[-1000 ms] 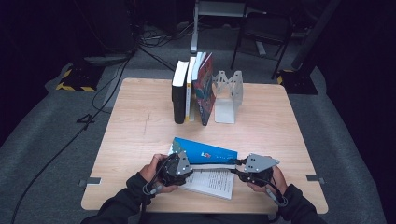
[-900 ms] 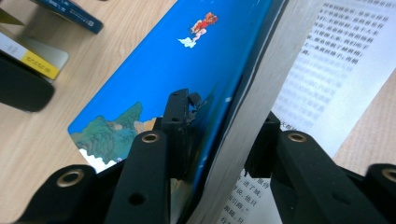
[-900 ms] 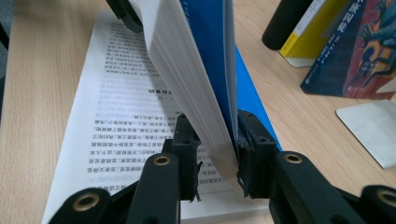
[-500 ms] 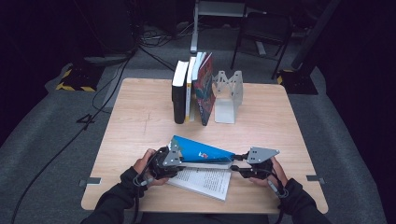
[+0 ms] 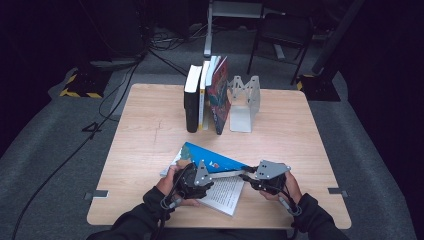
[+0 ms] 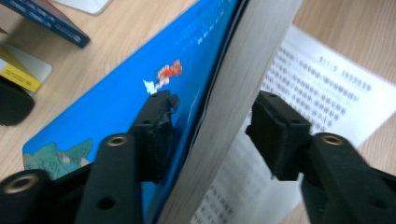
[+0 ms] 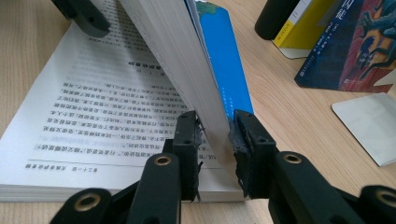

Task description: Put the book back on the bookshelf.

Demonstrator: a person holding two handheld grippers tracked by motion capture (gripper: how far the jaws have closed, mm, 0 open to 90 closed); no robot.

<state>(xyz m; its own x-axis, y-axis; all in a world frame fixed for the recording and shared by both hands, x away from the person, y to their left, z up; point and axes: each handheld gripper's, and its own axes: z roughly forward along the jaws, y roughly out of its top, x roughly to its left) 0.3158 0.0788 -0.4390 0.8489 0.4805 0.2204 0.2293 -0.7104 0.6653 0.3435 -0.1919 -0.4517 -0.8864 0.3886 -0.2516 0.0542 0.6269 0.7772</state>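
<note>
While right claw [image 7: 214, 140] pinches book [image 5: 212, 162], left claw [image 6: 210, 135] loosened

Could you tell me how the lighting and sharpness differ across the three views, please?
High view: the wooden table is brightly lit while the floor around it falls into darkness; detail is soft. Left gripper view: the open book with the blue cover looks soft, its printed page blurred, the jaws sharper. Right gripper view: text near the jaws reads crisply, blurring farther off; the upright books are slightly soft.

One overhead, two close; all share book [image 5: 215, 172].
</note>
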